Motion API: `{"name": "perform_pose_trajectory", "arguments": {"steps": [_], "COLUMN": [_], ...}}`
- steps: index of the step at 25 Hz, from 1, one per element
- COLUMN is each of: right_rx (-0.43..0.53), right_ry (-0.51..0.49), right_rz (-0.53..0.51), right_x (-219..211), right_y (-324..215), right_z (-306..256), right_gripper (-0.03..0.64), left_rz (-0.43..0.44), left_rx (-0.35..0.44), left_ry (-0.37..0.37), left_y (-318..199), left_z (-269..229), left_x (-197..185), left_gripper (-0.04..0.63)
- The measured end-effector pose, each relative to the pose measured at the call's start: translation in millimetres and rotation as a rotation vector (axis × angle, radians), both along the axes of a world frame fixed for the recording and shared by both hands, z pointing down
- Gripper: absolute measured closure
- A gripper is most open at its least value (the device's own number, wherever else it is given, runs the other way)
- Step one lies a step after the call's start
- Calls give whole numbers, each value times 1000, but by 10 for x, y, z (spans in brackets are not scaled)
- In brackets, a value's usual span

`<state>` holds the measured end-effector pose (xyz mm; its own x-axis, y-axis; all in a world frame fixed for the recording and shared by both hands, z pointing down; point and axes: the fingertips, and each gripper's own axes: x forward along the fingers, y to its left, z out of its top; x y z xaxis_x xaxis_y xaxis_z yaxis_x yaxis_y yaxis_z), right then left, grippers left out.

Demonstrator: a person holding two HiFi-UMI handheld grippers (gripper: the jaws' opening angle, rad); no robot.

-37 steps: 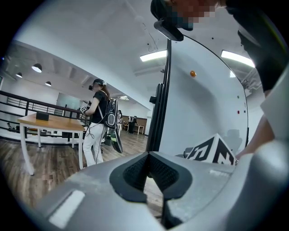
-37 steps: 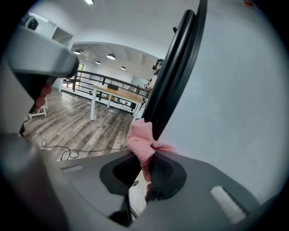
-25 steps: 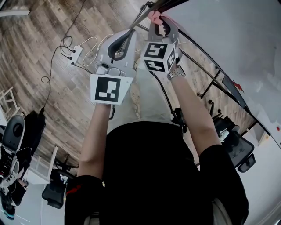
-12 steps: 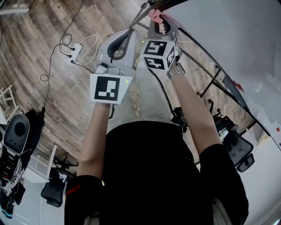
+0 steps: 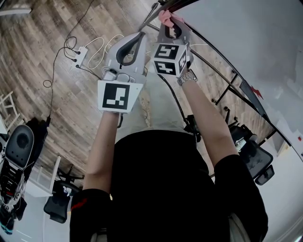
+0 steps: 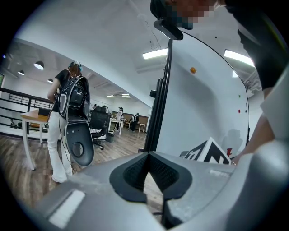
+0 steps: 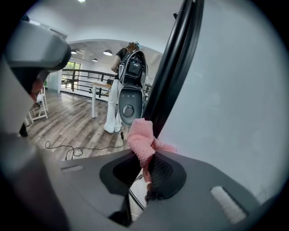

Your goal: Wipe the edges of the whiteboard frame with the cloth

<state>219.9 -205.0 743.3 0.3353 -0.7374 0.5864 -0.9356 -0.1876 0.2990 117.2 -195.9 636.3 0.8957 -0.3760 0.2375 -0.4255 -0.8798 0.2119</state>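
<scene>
The whiteboard (image 5: 251,42) fills the upper right of the head view, its black frame (image 5: 176,4) running along its left edge. My right gripper (image 5: 167,22) is shut on a pink cloth (image 5: 165,17) held against that frame. In the right gripper view the cloth (image 7: 142,142) bunches out of the right gripper (image 7: 145,166) and touches the black frame (image 7: 175,74) beside the whiteboard (image 7: 235,103). My left gripper (image 5: 141,36) hovers just left of the right one, shut on nothing. Ahead of the left gripper (image 6: 148,159) stands the frame (image 6: 162,90).
A power strip (image 5: 81,56) with cables lies on the wooden floor to the left. Office chairs (image 5: 18,142) (image 5: 254,158) stand low in the head view. The board's black stand bars (image 5: 222,80) run under it. A person with a backpack (image 6: 67,113) stands behind.
My right gripper has slid a little farther up along the frame with the cloth. The left gripper has hardly moved.
</scene>
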Motion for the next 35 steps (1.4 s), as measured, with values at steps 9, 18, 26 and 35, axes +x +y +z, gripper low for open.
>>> {"name": "perform_pose_trajectory", "arguments": {"steps": [9,18,26,35], "right_rx": [8,61,142,288], "right_ry": [-22,-14,-12,-33], "right_rz": [19,20,8,-6], "right_x": [-47,-176,-240,-439], "right_y": [122,176,180,204], "right_z": [-99,-459,-877,-1519], "right_gripper": [588,588,588,588], "left_rz": [2,26,51,54], "left_rx": [28,66,107,163], "left_ry": [1,-3,-12,-13], "left_y": [2,19,4,-6], "left_z": [-119,-322,-479,-705], "left_x": [-72,-175,-212,-333], "left_gripper": [594,594,594,594]}}
